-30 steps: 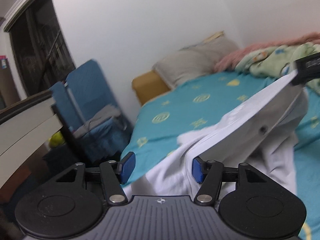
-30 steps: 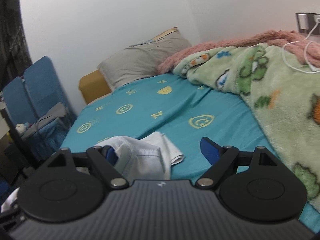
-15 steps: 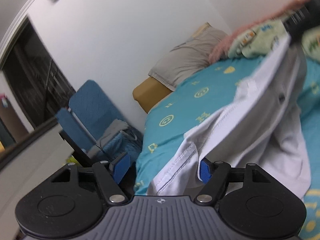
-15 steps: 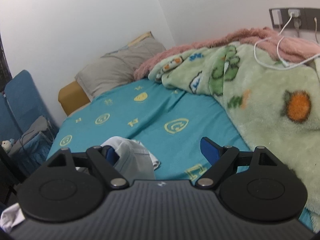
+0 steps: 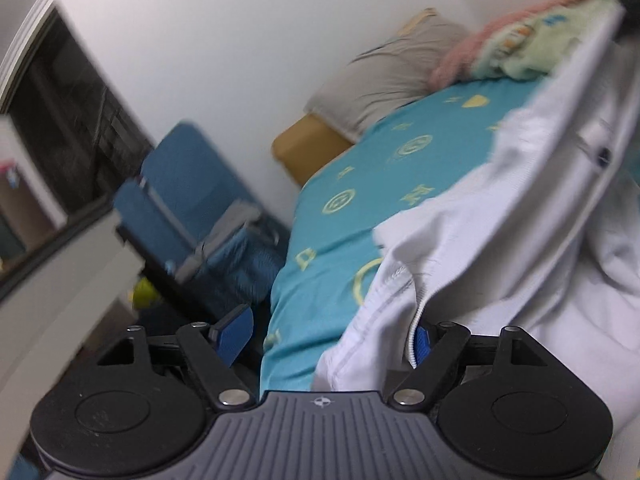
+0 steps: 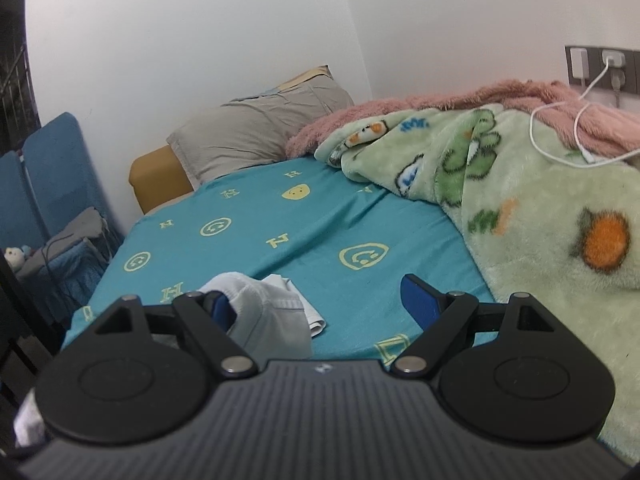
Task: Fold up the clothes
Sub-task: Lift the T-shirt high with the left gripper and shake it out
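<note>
A white garment with a zipper and a dark button hangs stretched above the teal bed sheet. My left gripper has its jaws wide apart; the garment's zipper edge lies against the right pad, not pinched. My right gripper also has its jaws wide apart; a fold of the white garment drapes over the left pad. Its other end rises to the top right of the left wrist view, where it is hidden.
A green cartoon blanket and a pink blanket cover the bed's right side. A grey pillow lies at the head. Blue chairs with clothes stand left of the bed. A white cable runs from the wall socket.
The left gripper has swung and the garment has shifted across its view, staying stretched up to the right. The right gripper's view has tilted slightly; the cloth still drapes over its left pad.
</note>
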`<state>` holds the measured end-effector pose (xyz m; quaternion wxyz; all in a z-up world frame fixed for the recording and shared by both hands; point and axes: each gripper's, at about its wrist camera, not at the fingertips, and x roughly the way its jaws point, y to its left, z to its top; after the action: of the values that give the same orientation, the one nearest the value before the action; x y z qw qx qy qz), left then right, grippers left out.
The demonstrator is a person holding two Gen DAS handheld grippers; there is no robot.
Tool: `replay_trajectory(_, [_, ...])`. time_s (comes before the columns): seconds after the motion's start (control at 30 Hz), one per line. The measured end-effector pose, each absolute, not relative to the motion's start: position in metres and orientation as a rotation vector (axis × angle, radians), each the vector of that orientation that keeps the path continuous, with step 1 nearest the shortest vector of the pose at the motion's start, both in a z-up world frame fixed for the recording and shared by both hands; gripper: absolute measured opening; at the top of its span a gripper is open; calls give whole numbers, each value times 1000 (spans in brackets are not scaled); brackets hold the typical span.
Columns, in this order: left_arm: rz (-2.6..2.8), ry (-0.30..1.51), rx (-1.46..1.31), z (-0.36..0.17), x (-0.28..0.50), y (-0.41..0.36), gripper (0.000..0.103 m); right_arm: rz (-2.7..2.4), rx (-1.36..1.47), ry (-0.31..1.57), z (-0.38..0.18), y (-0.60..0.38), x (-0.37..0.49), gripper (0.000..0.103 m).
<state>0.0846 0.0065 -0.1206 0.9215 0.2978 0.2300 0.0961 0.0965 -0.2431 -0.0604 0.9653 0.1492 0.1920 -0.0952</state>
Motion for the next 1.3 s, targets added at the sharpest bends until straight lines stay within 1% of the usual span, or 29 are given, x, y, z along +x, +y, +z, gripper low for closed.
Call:
replay_trajectory(0.13, [244,449,524,-104,82,20,80,-210,250,452,-68,-240,102,85])
replay_trajectory(0.4, [316,352,350,-61,66,41,85,-174,203,655,-97,-233,112,85])
replay_trajectory(0.43, [322,331,332,-54,61,43,86,-173,207,648,-96,-232,109,85])
replay_trajectory(0.5, [333,288,297,-40,49,46,91,-193,219,583,-87,-233,98,85])
replay_trajectory(0.53, [334,261,296,-31,44,47,92,-200,221,536,-80,-232,92,85])
replay_trajectory(0.63, [350,162,232,6,25,54,93,-208,204,339,-40,-231,68,86])
replay_trajectory(0.67, [353,129,189,22,19,58,93,-204,197,292,-24,-230,62,89])
replay_trajectory(0.73, [356,81,113,55,9,65,93,-181,182,214,12,-228,52,89])
replay_trajectory(0.93, [342,-55,17,165,-17,75,93,-125,174,36,137,-229,29,89])
replay_trajectory(1.07, [329,-142,-29,244,-41,79,93,-87,160,-77,218,-231,-1,89])
replay_trajectory(1.3, [297,-300,-24,359,-110,71,92,-70,124,-258,328,-241,-86,89])
